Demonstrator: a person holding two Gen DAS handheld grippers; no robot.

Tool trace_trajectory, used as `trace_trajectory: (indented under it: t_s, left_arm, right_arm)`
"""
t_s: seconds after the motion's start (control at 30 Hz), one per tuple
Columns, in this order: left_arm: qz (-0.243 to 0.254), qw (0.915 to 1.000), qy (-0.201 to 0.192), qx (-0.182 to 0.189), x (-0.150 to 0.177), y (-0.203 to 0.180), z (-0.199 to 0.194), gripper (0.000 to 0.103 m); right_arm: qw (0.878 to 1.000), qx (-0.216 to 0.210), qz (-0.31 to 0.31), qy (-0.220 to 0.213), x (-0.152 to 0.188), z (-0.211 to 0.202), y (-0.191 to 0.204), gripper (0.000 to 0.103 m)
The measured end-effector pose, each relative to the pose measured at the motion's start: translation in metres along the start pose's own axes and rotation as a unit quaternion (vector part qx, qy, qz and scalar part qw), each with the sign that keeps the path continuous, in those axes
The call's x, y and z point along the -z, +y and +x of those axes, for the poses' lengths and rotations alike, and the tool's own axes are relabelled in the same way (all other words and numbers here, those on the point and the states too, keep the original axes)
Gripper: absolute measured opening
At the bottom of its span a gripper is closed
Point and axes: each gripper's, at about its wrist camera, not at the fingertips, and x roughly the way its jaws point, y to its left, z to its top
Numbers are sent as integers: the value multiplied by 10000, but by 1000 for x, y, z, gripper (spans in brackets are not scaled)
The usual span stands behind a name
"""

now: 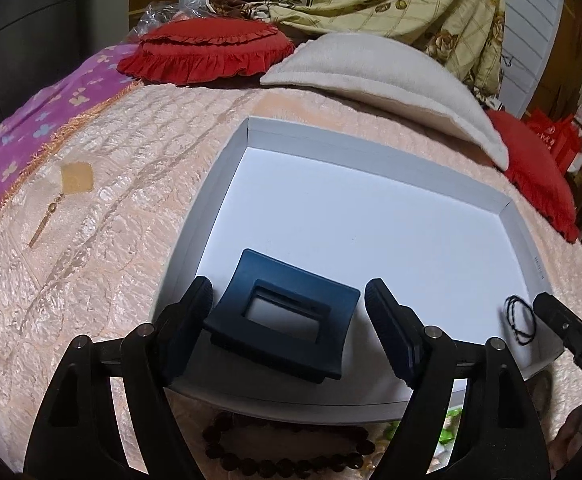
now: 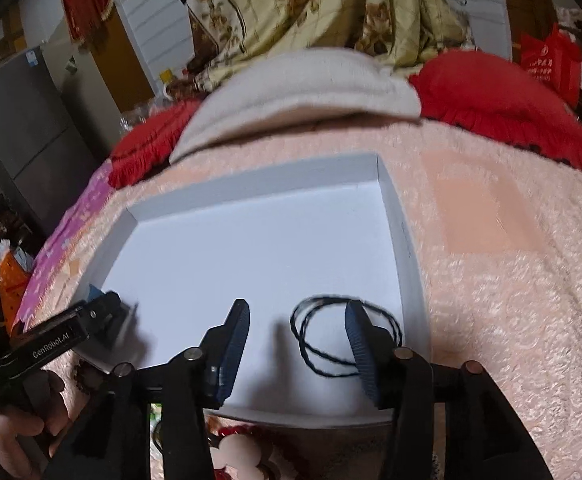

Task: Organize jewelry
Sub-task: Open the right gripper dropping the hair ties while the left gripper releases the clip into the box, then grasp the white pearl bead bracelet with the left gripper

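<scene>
So far we have the blue hair claw (image 1: 287,316) and black cord (image 2: 343,336) inside the white tray (image 1: 371,152); both tools, left tool (image 1: 289,312) and right tool (image 2: 297,344), stand wide open, holding nothing. The bead bracelet (image 1: 283,452) at the bottom and the gold pendant (image 1: 49,214) at the left of the left view wait on the bed.

The bed (image 1: 103,216) wears a peach quilted cover. Directly on it lie a white shallow tray (image 1: 247,136), a beaded bracelet (image 1: 283,456) just in front of the tray, a gold pendant chain (image 1: 47,216) beside a small tan square (image 1: 75,177), 2 red ruffled cushions (image 1: 207,50), a cream pillow (image 1: 387,80) between them, and a purple clover-print cloth (image 1: 31,124).
</scene>
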Motion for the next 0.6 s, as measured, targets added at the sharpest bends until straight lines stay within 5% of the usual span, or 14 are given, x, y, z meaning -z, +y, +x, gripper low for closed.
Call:
trace_trajectory:
  t_s: [0.27,0.43,0.6]
  left_arm:
    - [-221,9987,-286,363,-2,9,-36,79]
    - [-42,9977,-421,539,9,26,-72,79]
    - [139,9975,-162,679,24,43,-90,79]
  right_arm:
    - [9972,-24,259,-708,-7,-38,-12,48]
    - [9959,26,397,-817,5,-65,-24,48]
    - [9968,251,333,-675,27,-91,-30,48]
